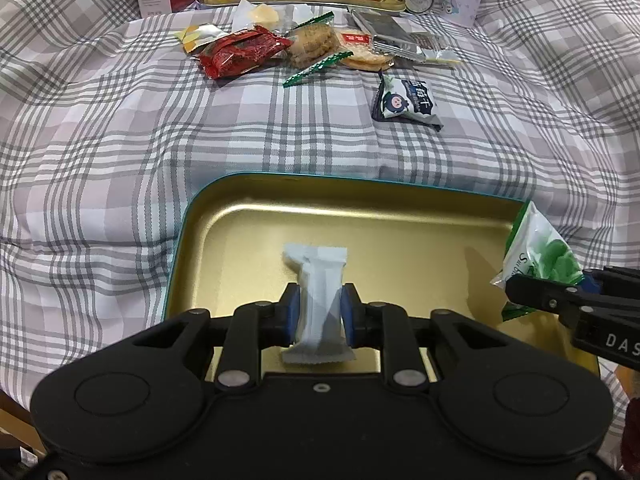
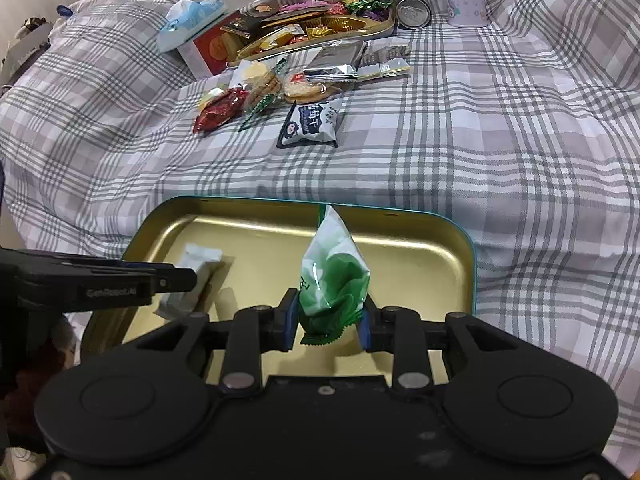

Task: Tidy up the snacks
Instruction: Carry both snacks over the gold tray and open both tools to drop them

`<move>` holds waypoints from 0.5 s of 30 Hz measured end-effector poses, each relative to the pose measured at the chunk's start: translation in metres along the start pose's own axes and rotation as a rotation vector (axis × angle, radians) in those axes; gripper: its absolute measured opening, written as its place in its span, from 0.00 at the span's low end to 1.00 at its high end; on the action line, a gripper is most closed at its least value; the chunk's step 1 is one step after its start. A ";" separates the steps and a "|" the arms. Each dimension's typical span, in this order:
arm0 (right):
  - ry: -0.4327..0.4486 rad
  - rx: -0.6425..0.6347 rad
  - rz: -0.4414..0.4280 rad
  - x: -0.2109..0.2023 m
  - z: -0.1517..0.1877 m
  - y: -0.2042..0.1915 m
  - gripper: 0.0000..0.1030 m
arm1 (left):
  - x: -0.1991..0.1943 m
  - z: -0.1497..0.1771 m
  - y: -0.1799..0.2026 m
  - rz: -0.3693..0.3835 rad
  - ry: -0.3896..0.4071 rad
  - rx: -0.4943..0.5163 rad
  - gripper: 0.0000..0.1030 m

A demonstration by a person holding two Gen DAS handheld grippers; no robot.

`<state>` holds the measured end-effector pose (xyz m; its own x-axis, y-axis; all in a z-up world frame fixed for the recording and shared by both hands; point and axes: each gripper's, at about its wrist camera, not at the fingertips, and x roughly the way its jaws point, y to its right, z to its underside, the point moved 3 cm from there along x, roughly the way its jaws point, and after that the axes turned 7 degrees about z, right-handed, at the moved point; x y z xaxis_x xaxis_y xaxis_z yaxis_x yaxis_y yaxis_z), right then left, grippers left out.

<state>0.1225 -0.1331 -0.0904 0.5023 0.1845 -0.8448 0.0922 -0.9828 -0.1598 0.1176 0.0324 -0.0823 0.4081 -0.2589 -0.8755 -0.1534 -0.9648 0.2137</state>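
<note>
Left wrist view: left gripper (image 1: 319, 312) pads nipping white sachet (image 1: 318, 292), upright over gold tin tray (image 1: 188, 224); loose snack pile (image 1: 304, 46) at 12 o'clock on plaid cloth (image 1: 100, 120) | Right wrist view: right gripper (image 2: 329, 320) clamped narrow on green packet (image 2: 334, 276) above tray; left gripper at 9 o'clock.

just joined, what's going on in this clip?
A person with a handheld gripper in each hand is sorting snacks on a plaid bedsheet. The left gripper holds a white wrapped snack over the gold tin tray; the right gripper holds a green and white snack packet over the same tray. Nothing else lies in it. More snacks remain loose on the sheet, including a red packet and a dark blue and white packet.
</note>
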 end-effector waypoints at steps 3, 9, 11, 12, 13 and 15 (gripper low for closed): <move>-0.006 -0.002 0.009 0.004 -0.001 0.001 0.30 | 0.000 0.000 -0.002 0.001 0.000 -0.012 0.30; -0.014 -0.003 0.015 0.006 -0.001 0.001 0.30 | 0.001 -0.001 -0.001 0.000 -0.004 -0.016 0.30; -0.018 0.000 0.017 0.007 -0.001 0.002 0.30 | 0.001 -0.001 0.000 0.002 -0.005 -0.015 0.30; -0.020 0.002 0.019 0.007 -0.001 0.001 0.31 | 0.001 -0.001 0.000 0.003 -0.006 -0.014 0.30; -0.021 0.003 0.021 0.008 -0.001 0.002 0.31 | 0.001 -0.001 0.000 0.003 -0.006 -0.014 0.30; -0.022 0.005 0.027 0.008 -0.002 0.002 0.32 | 0.000 -0.001 0.000 0.005 -0.004 -0.015 0.31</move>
<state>0.1284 -0.1335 -0.0969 0.4853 0.1580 -0.8599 0.0750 -0.9874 -0.1391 0.1184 0.0320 -0.0822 0.4037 -0.2633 -0.8762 -0.1421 -0.9641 0.2243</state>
